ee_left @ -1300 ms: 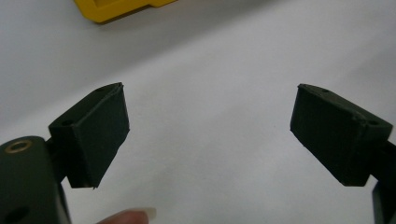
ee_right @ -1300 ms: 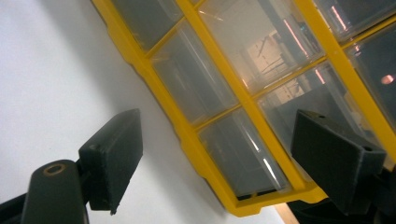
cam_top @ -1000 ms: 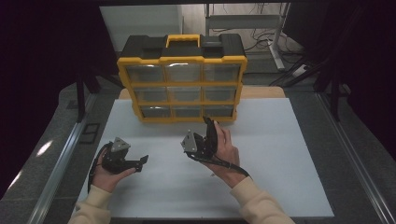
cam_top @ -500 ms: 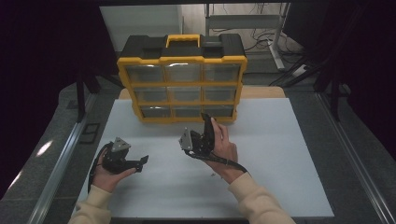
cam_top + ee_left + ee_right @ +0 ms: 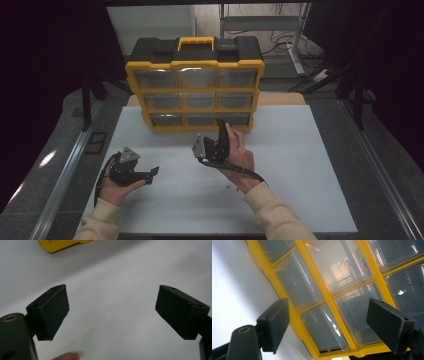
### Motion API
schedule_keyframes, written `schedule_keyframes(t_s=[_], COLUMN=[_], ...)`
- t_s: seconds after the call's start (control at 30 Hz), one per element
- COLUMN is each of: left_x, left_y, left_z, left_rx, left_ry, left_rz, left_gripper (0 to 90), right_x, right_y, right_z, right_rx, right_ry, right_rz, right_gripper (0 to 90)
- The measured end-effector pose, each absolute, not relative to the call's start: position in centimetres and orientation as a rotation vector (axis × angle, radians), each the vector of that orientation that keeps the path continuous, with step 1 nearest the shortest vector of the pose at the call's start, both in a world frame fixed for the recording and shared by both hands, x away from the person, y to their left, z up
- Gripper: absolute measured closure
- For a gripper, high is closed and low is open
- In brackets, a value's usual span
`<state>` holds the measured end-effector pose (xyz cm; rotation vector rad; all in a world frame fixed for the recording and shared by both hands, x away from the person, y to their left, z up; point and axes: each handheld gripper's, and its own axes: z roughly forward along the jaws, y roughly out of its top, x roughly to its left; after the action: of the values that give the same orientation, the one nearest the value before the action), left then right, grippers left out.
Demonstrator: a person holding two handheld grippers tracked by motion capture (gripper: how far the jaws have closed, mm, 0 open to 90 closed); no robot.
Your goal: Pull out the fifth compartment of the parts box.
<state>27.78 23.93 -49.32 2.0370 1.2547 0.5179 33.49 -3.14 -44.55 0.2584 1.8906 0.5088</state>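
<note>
At the left of the white desk [image 5: 300, 165], the left gripper [image 5: 152, 172] rests low in the person's left hand [image 5: 116, 187], its jaws pointing to the right across the bare surface. In the left gripper view those jaws stand wide apart with nothing between them, a fingertip [image 5: 68, 356] showing at the bottom edge and a corner of yellow casing at the top.

Toward the middle, the right gripper [image 5: 220, 131] is raised in the person's right hand [image 5: 239, 157], its jaws aimed at the bottom row of the yellow-and-black drawer cabinet [image 5: 195, 90] and close to its bottom right drawer. The right gripper view looks along the two jaws, spread well apart and gripping nothing, straight onto the cabinet's clear drawers [image 5: 322, 325] framed in yellow; whether the jaw tips touch the drawer front cannot be told.

The cabinet stands upright at the far edge of the desk, three rows of three clear drawers facing the person, a yellow carrying handle [image 5: 196, 42] on top. A cable [image 5: 247, 172] trails from the right gripper over the wrist.
</note>
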Motion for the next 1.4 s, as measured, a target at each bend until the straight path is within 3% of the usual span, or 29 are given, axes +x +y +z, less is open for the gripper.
schedule_keyframes(t_s=[1.4], left_x=[27.8], left_y=[23.8], left_z=[-49.3], left_rx=[2.048], left_ry=[1.247], left_rz=[0.520], left_gripper=[12.3], right_x=[36.2], right_y=[-2.7], right_z=[-44.1], right_rx=[0.244], right_ry=[1.856], right_rz=[0.470], right_gripper=[21.4])
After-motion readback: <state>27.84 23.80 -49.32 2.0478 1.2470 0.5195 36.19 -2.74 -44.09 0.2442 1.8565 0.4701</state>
